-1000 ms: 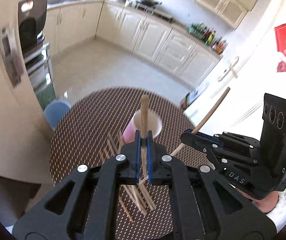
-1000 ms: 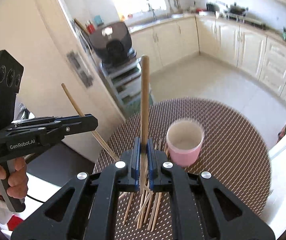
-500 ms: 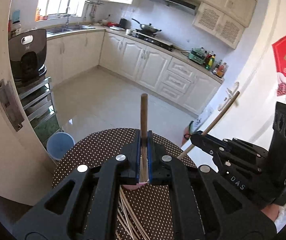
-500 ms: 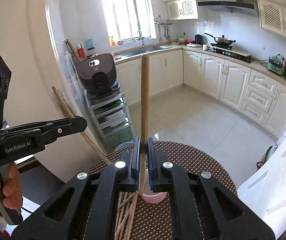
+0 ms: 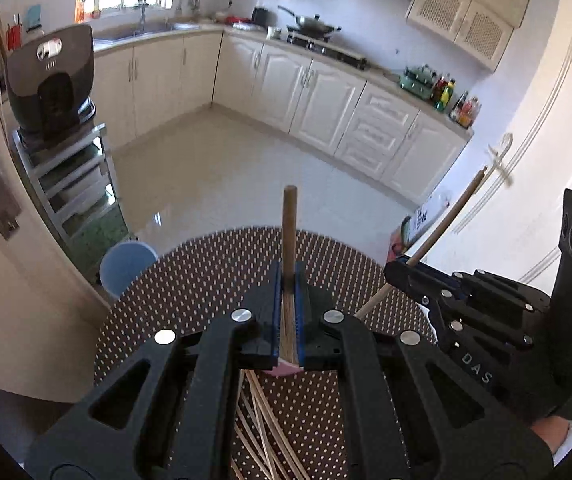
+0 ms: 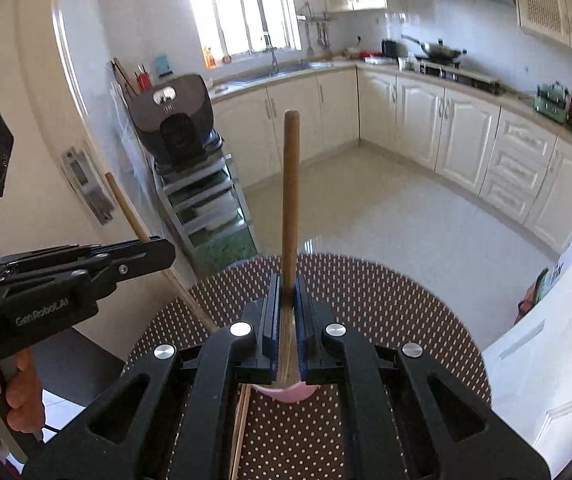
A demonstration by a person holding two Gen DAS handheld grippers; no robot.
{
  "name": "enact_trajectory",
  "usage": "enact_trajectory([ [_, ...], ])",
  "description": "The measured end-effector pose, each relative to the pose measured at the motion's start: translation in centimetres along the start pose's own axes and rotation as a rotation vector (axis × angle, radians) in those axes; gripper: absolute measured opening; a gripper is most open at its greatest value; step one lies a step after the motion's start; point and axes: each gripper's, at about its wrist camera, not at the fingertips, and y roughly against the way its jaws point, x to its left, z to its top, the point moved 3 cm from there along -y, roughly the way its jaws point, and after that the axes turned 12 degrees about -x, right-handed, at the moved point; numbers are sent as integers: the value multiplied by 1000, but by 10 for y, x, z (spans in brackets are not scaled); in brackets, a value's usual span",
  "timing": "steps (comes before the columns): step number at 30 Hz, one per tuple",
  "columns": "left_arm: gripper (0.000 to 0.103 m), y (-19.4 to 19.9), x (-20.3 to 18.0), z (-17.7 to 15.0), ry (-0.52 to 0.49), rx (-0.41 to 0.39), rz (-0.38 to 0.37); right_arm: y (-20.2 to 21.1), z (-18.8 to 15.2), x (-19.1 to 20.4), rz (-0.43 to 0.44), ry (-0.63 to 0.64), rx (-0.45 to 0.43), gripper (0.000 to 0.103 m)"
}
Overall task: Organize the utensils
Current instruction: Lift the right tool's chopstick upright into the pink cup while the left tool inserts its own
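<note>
Your left gripper (image 5: 289,312) is clamped on a chopstick (image 5: 289,232) that stands up between its blue pads. Your right gripper (image 6: 286,312) pinches a second chopstick (image 6: 290,200) the same way, upright and reaching well above the jaws. Both hang over the round dotted table (image 5: 206,276). The pink cup (image 6: 286,393) sits just below the right jaws, mostly hidden; only its rim shows. Loose chopsticks (image 5: 264,420) lie crossed on the table's near side, left of the cup.
</note>
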Motion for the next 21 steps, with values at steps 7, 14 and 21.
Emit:
enact_trajectory([
  [7, 6, -10, 7, -24, 4, 70, 7, -13, -18, -4, -6, -37, 66, 6],
  [14, 7, -11, 10, -34, 9, 111, 9, -15, -26, -5, -13, -85, 100, 9],
  [21, 24, -3, 13, -42, 11, 140, 18, -4, -26, -4, -32, -119, 91, 10],
])
